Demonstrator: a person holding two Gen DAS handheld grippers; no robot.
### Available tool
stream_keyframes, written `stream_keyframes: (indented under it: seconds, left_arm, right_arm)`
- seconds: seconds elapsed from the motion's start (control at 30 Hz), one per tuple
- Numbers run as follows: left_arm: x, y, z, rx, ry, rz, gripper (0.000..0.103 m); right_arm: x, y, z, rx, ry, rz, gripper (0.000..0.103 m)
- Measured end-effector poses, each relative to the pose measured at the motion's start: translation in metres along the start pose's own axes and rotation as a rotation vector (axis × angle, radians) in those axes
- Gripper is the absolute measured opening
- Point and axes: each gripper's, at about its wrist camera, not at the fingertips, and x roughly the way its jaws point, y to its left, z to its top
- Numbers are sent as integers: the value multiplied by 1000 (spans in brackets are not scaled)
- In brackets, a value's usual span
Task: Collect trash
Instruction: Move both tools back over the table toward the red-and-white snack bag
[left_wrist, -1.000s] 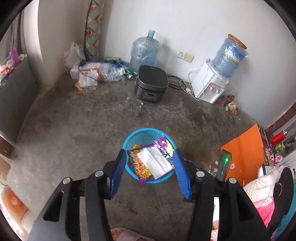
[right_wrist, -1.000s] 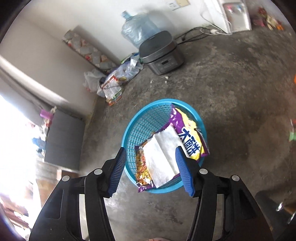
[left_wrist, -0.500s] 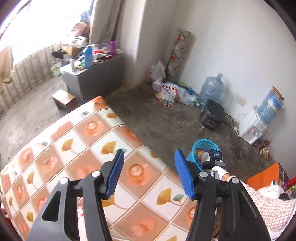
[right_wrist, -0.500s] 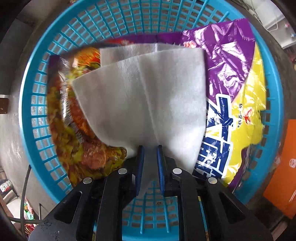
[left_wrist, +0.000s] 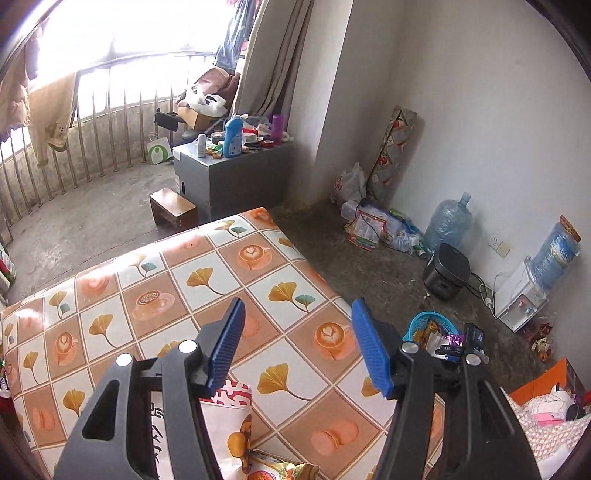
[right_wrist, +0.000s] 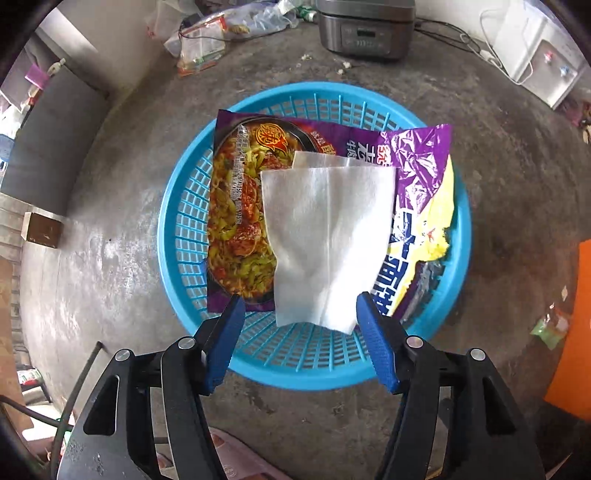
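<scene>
The right hand-held gripper (right_wrist: 299, 321) hangs wide open just above the near rim of the blue basket (right_wrist: 184, 206), holding nothing. Inside the basket a white tissue (right_wrist: 328, 236) lies on top of a purple noodle wrapper (right_wrist: 240, 206), its near edge between the spread blue fingertips. The basket stands on the concrete floor (right_wrist: 110, 258); beyond it sits a grey rice cooker (right_wrist: 364, 27), with a white water dispenser (right_wrist: 539, 51) beyond the basket to the right.

The left hand-held gripper (left_wrist: 297, 347) is also wide open and empty, over a table (left_wrist: 166, 288) covered in a ginkgo-and-coffee-patterned cloth. At the table's near edge lie a red-and-white packet (left_wrist: 232, 398) and a colourful snack wrapper (left_wrist: 280, 469). Past the table's far right corner the basket (left_wrist: 419, 323) shows on the floor.
</scene>
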Motion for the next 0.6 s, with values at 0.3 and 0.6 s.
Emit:
stream_keyframes:
  seconds: [0.3, 0.6]
  left_arm:
    - [-44, 11, -12, -42, -105, -42, 61]
    - [-96, 45, -47, -93, -200, 73, 65]
  right_arm:
    - [-150, 40, -54, -65, -416, 182, 60]
    - [-298, 138, -115, -295, -737, 460, 96]
